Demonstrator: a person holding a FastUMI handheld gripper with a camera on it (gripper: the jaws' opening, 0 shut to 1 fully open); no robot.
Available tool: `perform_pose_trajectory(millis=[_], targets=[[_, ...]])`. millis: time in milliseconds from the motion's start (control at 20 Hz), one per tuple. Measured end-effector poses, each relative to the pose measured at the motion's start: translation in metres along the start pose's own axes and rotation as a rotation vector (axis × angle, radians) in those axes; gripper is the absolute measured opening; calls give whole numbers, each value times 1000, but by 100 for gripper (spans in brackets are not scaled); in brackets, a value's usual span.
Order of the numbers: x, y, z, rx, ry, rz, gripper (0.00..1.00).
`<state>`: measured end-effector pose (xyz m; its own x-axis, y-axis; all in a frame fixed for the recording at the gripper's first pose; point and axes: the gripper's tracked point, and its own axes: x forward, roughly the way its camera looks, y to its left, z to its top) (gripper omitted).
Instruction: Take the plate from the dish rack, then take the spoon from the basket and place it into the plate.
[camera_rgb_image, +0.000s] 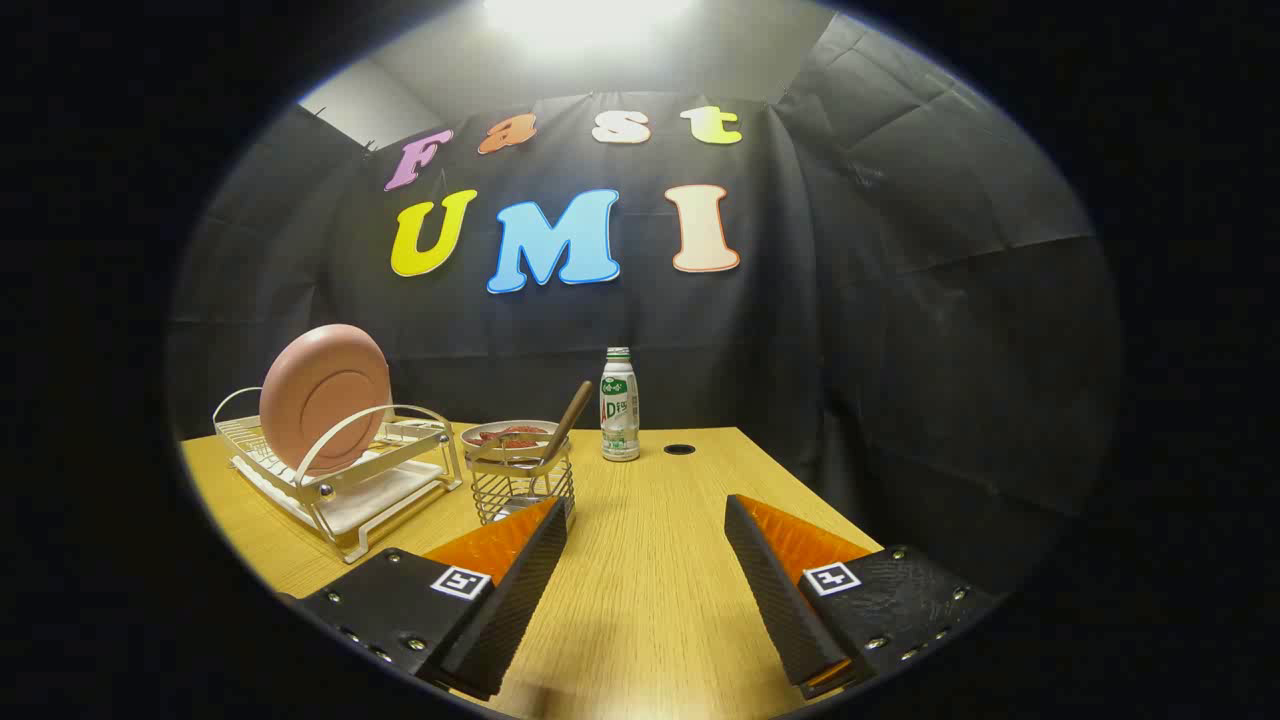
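- On the wooden table (650, 590), the gripper (645, 515) hovered with fingers apart, holding nothing.
- Beyond them, the pink plate (322, 395) stood upright in the dish rack (345, 480).
- Beside the rack, the spoon (570, 415) leaned in the wire basket (522, 490).

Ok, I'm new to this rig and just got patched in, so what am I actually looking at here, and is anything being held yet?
There is no robot arm here. A person carries a handheld two-finger gripper, and the camera rides on it, looking forward along its fingers. Those are the two wedge shapes at the bottom, spread apart with only bare wooden table between them, so nothing is held.

Ahead of the fingers, off to the left, a dish rack holds a pink plate standing on edge. Beside the rack stands a wire basket with a wooden-handled spoon leaning out of it. Just behind the basket is a bowl with something reddish in it. Further back stands a bottle, and near it a small dark hole in the tabletop.

Plate and spoon both look untouched so far.
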<state>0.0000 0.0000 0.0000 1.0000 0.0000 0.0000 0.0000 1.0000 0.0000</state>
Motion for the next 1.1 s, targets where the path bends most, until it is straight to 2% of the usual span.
perform_pose_trajectory(millis=[100, 350, 600, 800, 1100], targets=[[6, 0, 0, 2, -4, -2, 98], [58, 1, 2, 6, -1, 5, 98], [91, -22, 29, -8, -59, -57, 98], [79, -56, 61, -44, -75, -134, 98], [10, -69, 111, -55, -58, -229, 98]])
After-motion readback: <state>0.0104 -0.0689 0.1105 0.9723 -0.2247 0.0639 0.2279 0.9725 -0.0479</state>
